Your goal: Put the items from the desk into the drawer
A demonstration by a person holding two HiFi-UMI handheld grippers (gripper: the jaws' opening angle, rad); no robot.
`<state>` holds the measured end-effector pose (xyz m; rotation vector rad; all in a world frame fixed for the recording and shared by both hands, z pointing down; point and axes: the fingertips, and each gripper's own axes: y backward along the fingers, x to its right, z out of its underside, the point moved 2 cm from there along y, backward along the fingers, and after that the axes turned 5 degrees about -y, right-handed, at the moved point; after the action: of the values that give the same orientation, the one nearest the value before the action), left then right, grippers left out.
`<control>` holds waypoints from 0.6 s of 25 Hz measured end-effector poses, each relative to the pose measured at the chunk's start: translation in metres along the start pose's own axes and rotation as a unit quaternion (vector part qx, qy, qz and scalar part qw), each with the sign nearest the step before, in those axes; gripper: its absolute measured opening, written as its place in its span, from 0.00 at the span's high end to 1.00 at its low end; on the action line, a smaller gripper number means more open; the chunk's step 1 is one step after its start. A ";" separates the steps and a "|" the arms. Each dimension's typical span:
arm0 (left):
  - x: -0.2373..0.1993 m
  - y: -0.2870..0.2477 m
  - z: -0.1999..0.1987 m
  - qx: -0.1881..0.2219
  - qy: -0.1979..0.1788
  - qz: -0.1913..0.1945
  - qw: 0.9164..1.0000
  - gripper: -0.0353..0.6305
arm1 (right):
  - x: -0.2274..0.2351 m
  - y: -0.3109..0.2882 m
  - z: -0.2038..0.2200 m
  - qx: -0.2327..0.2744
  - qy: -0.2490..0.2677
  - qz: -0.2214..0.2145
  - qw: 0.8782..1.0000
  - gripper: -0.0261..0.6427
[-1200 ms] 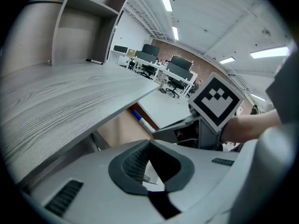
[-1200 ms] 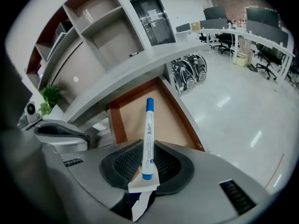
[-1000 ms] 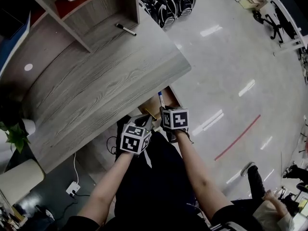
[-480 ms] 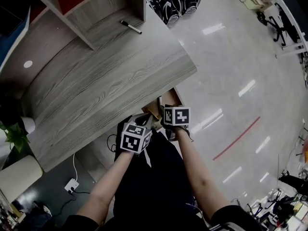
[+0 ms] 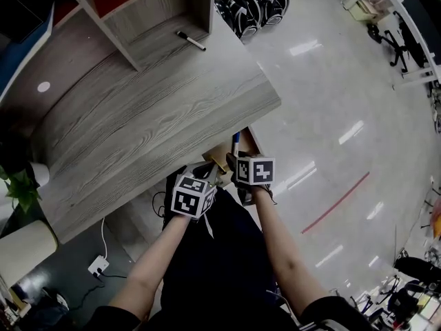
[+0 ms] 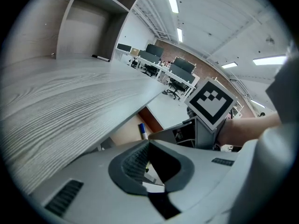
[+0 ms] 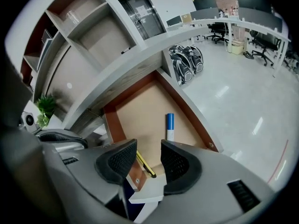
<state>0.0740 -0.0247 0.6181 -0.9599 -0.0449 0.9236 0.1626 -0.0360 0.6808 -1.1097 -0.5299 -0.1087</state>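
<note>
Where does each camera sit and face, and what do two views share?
Head view: on the head, steeply down at the grey wood-grain desk; left forearm, right forearm show.
Left gripper view: on the left tool, across the desk; right forearm shows.
Right gripper view: on the right tool, jaws just opened, empty, into the open brown drawer.
Both gripper views share the blue-capped white marker.
</note>
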 end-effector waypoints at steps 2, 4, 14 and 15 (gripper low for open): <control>0.003 0.002 -0.001 0.005 -0.003 0.005 1.000 0.94 | -0.002 0.008 -0.001 0.012 0.000 -0.003 1.000 0.73; 0.008 0.006 -0.005 0.016 -0.003 0.016 1.000 0.94 | -0.006 0.017 -0.002 0.027 -0.001 -0.010 1.000 0.73; 0.025 0.030 -0.031 0.104 0.016 0.029 0.994 0.94 | -0.034 0.066 -0.011 0.092 0.024 -0.049 0.994 0.95; 0.027 0.032 -0.032 0.108 0.016 0.028 0.994 0.94 | -0.036 0.070 -0.011 0.095 0.027 -0.052 0.994 0.96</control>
<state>0.0839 -0.0205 0.5664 -0.7772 0.1084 0.9435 0.1595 -0.0204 0.6031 -0.8903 -0.5378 -0.1753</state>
